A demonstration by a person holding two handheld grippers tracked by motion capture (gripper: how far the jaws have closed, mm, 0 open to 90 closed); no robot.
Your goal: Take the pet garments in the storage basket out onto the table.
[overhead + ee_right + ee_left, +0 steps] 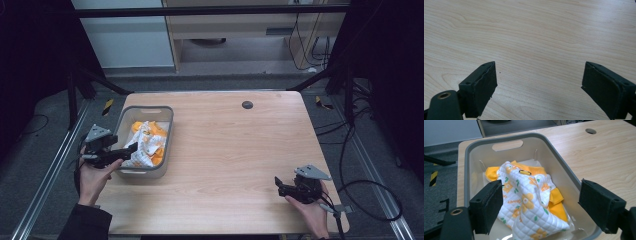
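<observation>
A crumpled white quilted cloth with orange flowers and an orange lining lies in a grey-rimmed translucent bin at the table's left. My left gripper is open over the bin's near end, its jaws on either side of the cloth without closing on it. My right gripper is open near the table's front right, held just above bare wood with nothing between its jaws.
The light wooden table has a dark round cable hole near its far edge. Metal rails and cables run along the floor on both sides.
</observation>
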